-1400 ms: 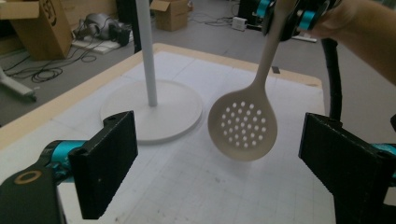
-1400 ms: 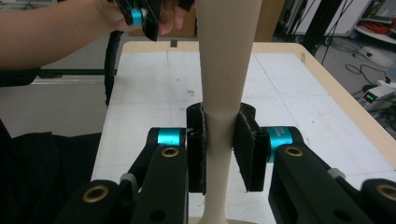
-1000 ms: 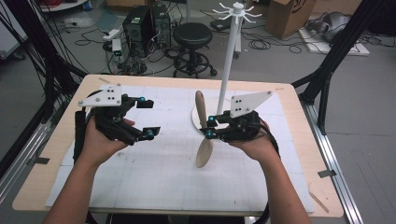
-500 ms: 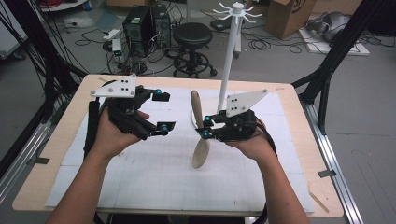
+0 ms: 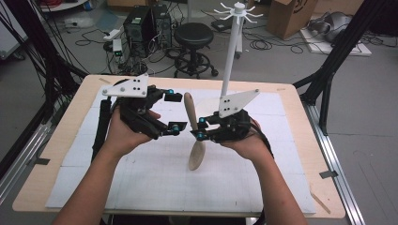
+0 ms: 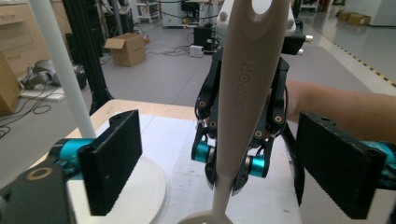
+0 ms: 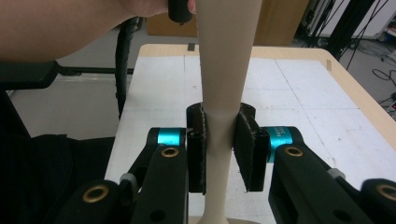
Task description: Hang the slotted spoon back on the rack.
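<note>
Left gripper (image 5: 174,112) moved closer, spoon (image 5: 193,131) in right jaws

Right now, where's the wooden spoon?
In the high view the spoon stands upright over the middle of the table, clamped at its neck by the right claw, just left of the white rack pole.

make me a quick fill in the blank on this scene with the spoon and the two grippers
1. The right gripper is shut on the narrow neck of a beige ____.
2. The left gripper has its jaws ____, with nothing pressed between them.
3. The spoon is held with its bowl end pointing ____, toward the table.
4. Behind the spoon, a white ____ with hooks at its top stands on a round base.

Missing words: spoon; open; down; stand
</note>
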Available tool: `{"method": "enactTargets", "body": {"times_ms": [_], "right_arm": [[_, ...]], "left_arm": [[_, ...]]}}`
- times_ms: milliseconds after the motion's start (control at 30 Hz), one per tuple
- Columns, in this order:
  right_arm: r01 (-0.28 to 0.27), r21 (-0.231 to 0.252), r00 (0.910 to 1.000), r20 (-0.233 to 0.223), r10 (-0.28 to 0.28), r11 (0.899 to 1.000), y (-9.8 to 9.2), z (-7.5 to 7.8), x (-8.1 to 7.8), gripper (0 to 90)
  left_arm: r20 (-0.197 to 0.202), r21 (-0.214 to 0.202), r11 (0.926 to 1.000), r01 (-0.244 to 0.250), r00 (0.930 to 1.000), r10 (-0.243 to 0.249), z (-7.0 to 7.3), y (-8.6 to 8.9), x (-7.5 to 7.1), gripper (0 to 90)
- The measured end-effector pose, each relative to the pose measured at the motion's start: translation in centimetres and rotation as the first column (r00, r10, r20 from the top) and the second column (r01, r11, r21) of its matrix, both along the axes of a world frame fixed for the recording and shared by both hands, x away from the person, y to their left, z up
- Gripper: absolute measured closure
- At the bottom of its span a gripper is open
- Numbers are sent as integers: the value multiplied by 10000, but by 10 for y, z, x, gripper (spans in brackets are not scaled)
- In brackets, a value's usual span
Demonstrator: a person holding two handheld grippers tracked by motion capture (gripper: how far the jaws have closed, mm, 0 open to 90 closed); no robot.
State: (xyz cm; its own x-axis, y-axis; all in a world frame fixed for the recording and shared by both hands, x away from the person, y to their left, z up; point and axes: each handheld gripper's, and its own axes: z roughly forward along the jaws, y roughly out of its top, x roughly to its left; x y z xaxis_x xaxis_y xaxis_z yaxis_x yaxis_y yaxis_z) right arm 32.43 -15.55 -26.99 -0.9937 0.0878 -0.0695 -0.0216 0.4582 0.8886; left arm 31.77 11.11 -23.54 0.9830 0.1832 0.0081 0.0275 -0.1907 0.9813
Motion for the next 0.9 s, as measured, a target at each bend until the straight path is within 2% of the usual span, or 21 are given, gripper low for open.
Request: {"method": "enactTargets", "body": {"times_ms": [200,400,467,533,600,667,767,900], "right_arm": [[-112,-19,9999,30,113,9999,4,0,0,763],[-131,-31,9999,28,131,9999,7,0,-1,764],[-149,-37,9999,41,149,9999,7,0,-1,764],[-147,-45,9999,29,148,9999,7,0,-1,764],[-136,-36,9999,12,136,9999,7,0,-1,764],[-139,-20,9999,16,139,9999,7,0,-1,764],[-167,-38,9999,25,167,9999,7,0,-1,763],[-149,-4,9999,19,149,9999,5,-1,-1,763]], "left_arm": [[50,75,9999,131,9999,-131,2,-3,0,256],[-41,56,9989,462,9989,-462,1,-8,1,415],[-12,69,9990,440,9990,-440,1,-9,2,430],[-12,13,9984,561,9984,-561,0,-9,2,487],[0,-69,9983,583,9983,-583,0,-10,2,507],[41,5,9968,802,9968,-802,-1,-11,1,579],[112,74,9963,862,9962,-862,-1,-12,0,679],[319,211,9967,784,9964,-790,-1,-12,-2,685]]}}
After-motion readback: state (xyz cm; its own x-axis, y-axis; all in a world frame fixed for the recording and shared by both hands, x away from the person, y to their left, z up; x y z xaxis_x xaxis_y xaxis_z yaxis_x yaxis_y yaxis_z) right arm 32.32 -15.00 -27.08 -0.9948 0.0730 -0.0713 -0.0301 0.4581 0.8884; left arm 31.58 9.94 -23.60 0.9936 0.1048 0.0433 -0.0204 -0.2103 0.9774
